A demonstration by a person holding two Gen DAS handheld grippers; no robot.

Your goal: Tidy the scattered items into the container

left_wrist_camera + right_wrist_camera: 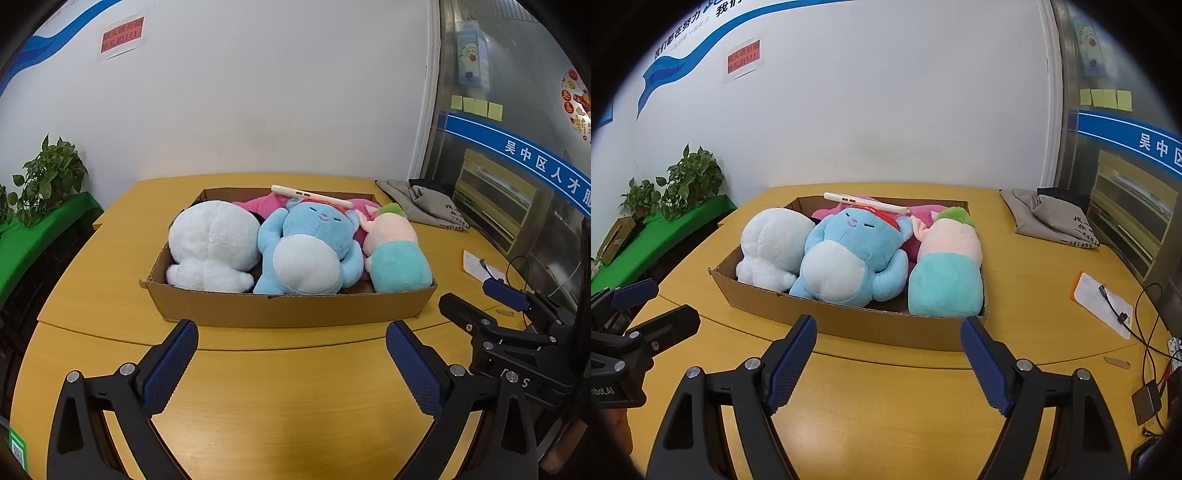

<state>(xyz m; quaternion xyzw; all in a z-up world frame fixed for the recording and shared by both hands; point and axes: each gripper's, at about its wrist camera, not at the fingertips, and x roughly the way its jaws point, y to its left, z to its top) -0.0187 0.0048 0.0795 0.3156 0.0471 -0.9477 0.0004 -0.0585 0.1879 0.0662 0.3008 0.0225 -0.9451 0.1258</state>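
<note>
Cardboard box (288,308) sits on the yellow table (295,387). Inside lie 3 soft toys side by side: a white toy (210,247), a blue toy (310,251) and a teal-and-pink toy (399,254), over pink fabric (262,205). A white phone (310,195) rests across the back. Left gripper (291,369) and right gripper (888,365) hang before the box, jaws apart and empty.

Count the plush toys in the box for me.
4 visible: a white one at the left, a blue one in the middle, a teal-and-pink one at the right, and a pink one behind them. More may be hidden underneath.
</note>
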